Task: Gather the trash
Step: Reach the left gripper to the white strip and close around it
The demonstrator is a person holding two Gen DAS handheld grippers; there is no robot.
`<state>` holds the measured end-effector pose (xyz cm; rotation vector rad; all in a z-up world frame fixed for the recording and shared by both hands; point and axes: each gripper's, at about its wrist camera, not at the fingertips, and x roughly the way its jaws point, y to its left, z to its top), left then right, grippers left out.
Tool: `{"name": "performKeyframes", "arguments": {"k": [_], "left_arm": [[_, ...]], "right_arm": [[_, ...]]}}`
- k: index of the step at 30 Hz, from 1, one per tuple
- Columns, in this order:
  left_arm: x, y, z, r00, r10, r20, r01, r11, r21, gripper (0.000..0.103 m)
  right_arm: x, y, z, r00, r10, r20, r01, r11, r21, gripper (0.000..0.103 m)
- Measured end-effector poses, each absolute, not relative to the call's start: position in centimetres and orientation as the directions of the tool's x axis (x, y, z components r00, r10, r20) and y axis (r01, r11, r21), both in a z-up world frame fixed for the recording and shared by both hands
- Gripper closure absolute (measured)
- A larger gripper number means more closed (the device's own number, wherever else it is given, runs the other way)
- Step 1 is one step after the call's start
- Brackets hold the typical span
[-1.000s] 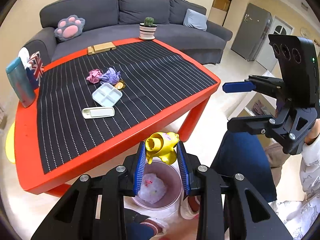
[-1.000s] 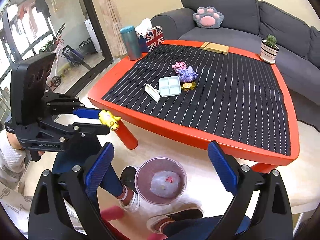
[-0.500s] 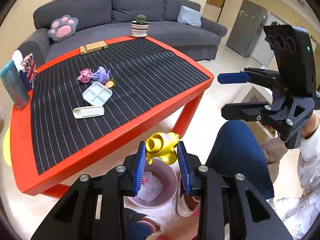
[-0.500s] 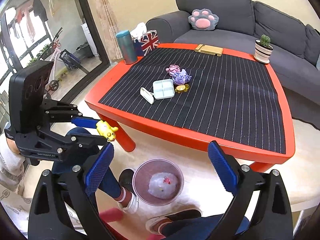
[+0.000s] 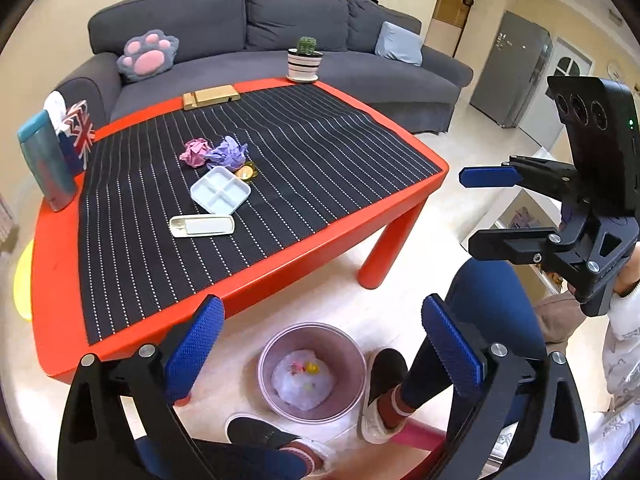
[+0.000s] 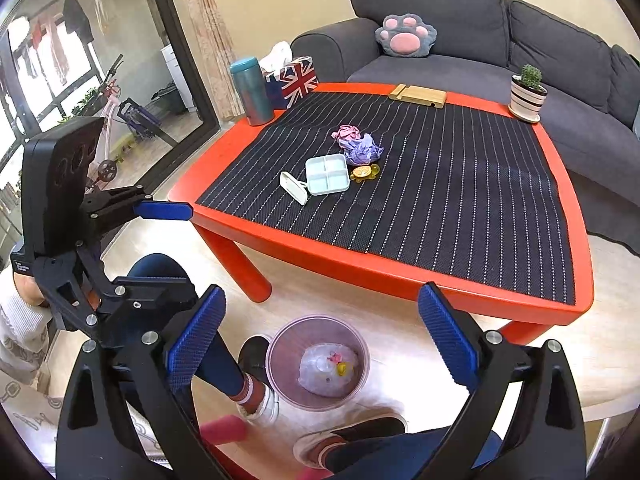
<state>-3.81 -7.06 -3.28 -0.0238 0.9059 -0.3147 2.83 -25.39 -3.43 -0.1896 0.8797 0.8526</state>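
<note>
My left gripper (image 5: pixel 322 312) hangs over a pink waste bin (image 5: pixel 265 354) on the floor; its jaws are opening with nothing between them. A small yellow toy (image 5: pixel 311 368) lies in the bin on a clear bag. My right gripper (image 6: pixel 322 296) stands open and empty above the same bin (image 6: pixel 276 356). On the red table (image 5: pixel 56 320) lie a pink paper ball (image 5: pixel 195 151), a purple paper ball (image 5: pixel 228 152), a yellow trinket (image 5: pixel 246 171), a white divided tray (image 5: pixel 220 190) and a flat white case (image 5: pixel 202 225).
A teal bottle (image 5: pixel 46 160), a flag-print tissue box (image 5: pixel 76 136), a wooden block (image 5: pixel 210 96) and a potted cactus (image 5: pixel 305 60) stand along the table's far edges. A grey sofa (image 5: pixel 360 76) is behind. A person's shoes (image 5: pixel 380 384) flank the bin.
The left gripper's jaws have spread wide and the yellow toy they held now lies in the bin. The right gripper has stayed open and still.
</note>
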Motion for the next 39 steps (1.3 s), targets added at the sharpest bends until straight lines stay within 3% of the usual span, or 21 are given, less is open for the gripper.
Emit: {"name": "performKeyframes", "arguments": {"k": [22,39], "left_arm": [[0.9,-3.2,-3.5,0.622,-0.200,-0.757,0.167,0.978,-0.122,0.008],[8.0,-1.0,-7.4,0.542,-0.148,-0.827,0.146,0.986,-0.081,0.008]], "right_arm": [[4.9,-23.6,-3.7,0.328,0.579,-0.747,-0.726,0.660,0.192,0.003],[6.4,-23.3,-4.0,0.314,0.576,-0.755,-0.721,0.662,0.205,0.003]]}}
